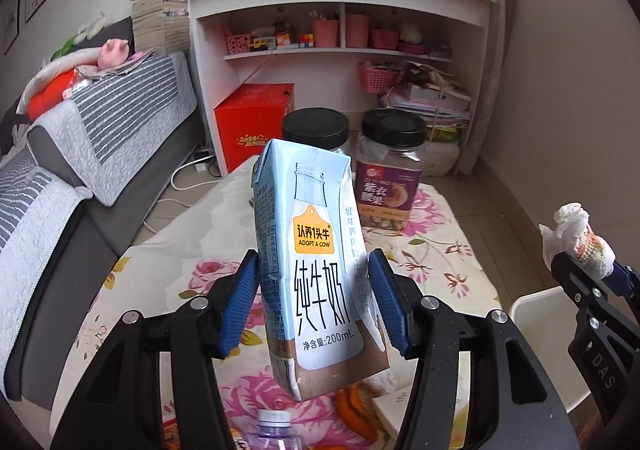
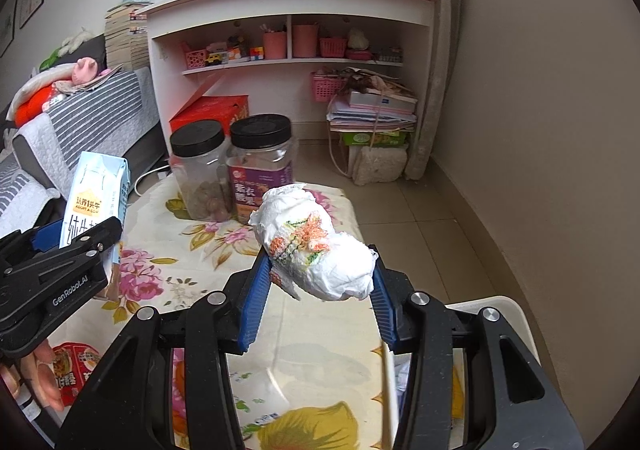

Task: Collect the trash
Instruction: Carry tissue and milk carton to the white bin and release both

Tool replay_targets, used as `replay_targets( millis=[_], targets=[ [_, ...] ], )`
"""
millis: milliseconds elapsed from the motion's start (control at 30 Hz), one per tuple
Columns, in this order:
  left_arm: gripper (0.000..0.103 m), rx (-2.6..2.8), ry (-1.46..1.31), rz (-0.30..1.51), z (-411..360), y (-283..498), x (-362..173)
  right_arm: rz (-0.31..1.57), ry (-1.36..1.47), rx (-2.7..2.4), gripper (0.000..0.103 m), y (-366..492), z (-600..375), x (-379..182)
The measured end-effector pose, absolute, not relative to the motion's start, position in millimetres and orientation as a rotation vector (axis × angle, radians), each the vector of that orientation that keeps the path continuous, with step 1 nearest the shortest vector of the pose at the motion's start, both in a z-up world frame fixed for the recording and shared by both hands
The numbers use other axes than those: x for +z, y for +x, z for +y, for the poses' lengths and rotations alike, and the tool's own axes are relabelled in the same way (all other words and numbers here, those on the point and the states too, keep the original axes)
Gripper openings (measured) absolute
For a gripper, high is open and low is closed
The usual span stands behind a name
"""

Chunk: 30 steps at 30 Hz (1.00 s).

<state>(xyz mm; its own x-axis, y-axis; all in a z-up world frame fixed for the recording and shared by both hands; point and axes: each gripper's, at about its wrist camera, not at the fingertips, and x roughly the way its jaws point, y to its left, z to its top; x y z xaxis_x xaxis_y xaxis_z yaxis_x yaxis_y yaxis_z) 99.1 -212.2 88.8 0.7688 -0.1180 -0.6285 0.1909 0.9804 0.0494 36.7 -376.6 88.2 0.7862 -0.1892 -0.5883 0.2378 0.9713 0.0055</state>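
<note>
My left gripper (image 1: 314, 304) is shut on a light blue milk carton (image 1: 316, 262) and holds it upright above the floral-clothed table (image 1: 168, 278). The carton also shows at the left of the right wrist view (image 2: 96, 198). My right gripper (image 2: 318, 290) is shut on a crumpled white tissue wad with an orange and green print (image 2: 316, 250), lifted above the table. The wad and right gripper show at the right edge of the left wrist view (image 1: 576, 242). A white bin (image 2: 504, 314) stands just right of the table, below the right gripper.
Two black-lidded jars (image 2: 260, 170) stand at the table's far end. A purple bottle cap (image 1: 274, 420), orange peel (image 1: 352, 410) and a red noodle cup (image 2: 76, 370) lie on the near table. A grey sofa (image 1: 80, 170) is left, a white shelf (image 1: 340, 30) behind.
</note>
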Motion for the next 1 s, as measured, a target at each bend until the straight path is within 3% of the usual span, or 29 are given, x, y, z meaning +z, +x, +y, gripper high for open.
replay_targets(
  millis=[733,867,1000],
  targets=[
    [0.055,-0.320,0.186,0.667,-292.6,47.0,84.8,0.699,0.147,-0.469,0.046,-21.6,-484.9,74.0],
    [0.055,-0.358,0.176,0.691,-315.2,38.1,78.9,0.702,0.186,-0.539,0.066,-36.9,-509.6,74.3],
    [0.055,-0.410,0.197,0.701,-346.4,25.7,75.1,0.668,0.203,-0.619,0.077,-59.3,-531.0,80.8]
  ],
)
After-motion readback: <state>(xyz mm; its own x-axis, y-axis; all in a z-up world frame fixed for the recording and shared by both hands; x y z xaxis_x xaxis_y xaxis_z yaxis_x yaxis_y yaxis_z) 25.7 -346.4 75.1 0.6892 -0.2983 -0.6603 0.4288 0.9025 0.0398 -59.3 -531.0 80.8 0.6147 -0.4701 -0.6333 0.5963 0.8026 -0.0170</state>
